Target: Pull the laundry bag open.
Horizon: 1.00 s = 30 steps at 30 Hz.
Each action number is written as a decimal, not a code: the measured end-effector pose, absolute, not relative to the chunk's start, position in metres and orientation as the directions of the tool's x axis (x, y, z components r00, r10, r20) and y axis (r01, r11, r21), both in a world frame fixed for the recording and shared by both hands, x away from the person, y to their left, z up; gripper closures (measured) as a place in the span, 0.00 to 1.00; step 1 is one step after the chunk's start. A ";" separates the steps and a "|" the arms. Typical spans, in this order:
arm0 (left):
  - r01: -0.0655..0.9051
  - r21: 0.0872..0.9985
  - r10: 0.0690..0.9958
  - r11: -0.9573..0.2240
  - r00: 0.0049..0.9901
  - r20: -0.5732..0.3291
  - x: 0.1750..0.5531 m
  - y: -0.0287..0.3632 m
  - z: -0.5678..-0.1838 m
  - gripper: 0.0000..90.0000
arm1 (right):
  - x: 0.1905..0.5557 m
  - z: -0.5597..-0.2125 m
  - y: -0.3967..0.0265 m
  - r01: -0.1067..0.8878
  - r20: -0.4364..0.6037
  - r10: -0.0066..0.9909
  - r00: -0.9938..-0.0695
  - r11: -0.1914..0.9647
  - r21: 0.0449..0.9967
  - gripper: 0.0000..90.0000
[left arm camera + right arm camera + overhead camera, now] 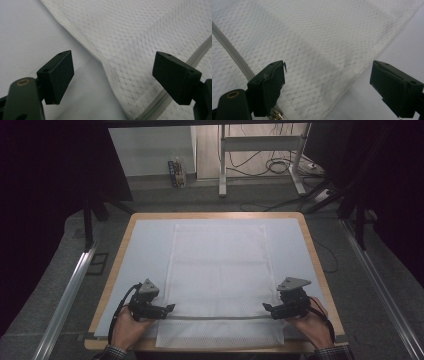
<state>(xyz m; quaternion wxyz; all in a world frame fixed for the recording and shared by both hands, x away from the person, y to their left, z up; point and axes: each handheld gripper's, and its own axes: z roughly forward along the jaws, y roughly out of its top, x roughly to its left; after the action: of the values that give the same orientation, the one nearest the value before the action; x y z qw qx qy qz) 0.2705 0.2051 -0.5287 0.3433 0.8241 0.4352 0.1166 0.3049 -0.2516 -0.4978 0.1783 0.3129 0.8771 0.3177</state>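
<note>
My left tongs are spread wide at one side of the white mesh bag; my right tongs are spread wide at the other side, near its zipper.

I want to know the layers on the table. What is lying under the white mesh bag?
Under the white mesh bag lies a pale sheet that covers most of the wooden table. The bag's near end hangs past the sheet's front edge. Whether anything is inside or beneath the bag cannot be seen.
</note>
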 end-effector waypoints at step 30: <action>0.606 0.658 0.783 -0.446 0.620 -0.040 0.260 0.199 -0.529 0.20 | 0.268 -0.505 -0.270 0.420 -0.079 0.584 -0.808 0.665 0.617 0.20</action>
<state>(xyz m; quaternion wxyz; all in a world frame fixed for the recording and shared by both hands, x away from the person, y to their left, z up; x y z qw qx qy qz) 0.2596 0.1987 -0.5290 0.3249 0.8394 0.4139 0.1364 0.2679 -0.2699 -0.5047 0.1365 0.2783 0.9023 0.2997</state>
